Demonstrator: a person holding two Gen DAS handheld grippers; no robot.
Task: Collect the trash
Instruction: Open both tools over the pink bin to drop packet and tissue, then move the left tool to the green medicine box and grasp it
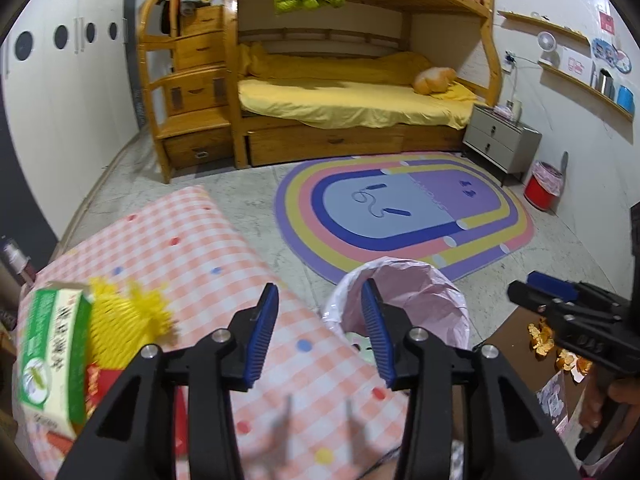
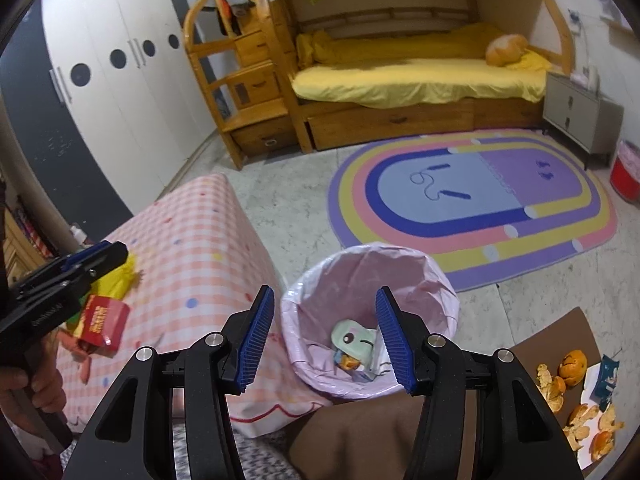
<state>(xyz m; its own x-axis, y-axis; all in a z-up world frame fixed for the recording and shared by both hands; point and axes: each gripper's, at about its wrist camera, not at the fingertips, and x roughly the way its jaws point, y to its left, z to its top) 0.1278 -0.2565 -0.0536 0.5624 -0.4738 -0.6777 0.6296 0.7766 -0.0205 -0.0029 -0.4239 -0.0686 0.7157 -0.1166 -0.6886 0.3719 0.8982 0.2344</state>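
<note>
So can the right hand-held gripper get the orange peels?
Probably yes. The right hand-held gripper is open and holds nothing, and the orange peels lie uncovered on the brown surface just to its right, with nothing between.

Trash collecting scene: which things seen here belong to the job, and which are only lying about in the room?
Belongs to the job:
- pink-lined bin, already holding some wrappers
- orange peels
- red carton
- green and white box
- yellow foam net
- left gripper and right gripper, both open

Only lying about:
- rainbow rug
- bunk bed
- red bucket
- nightstand
</note>
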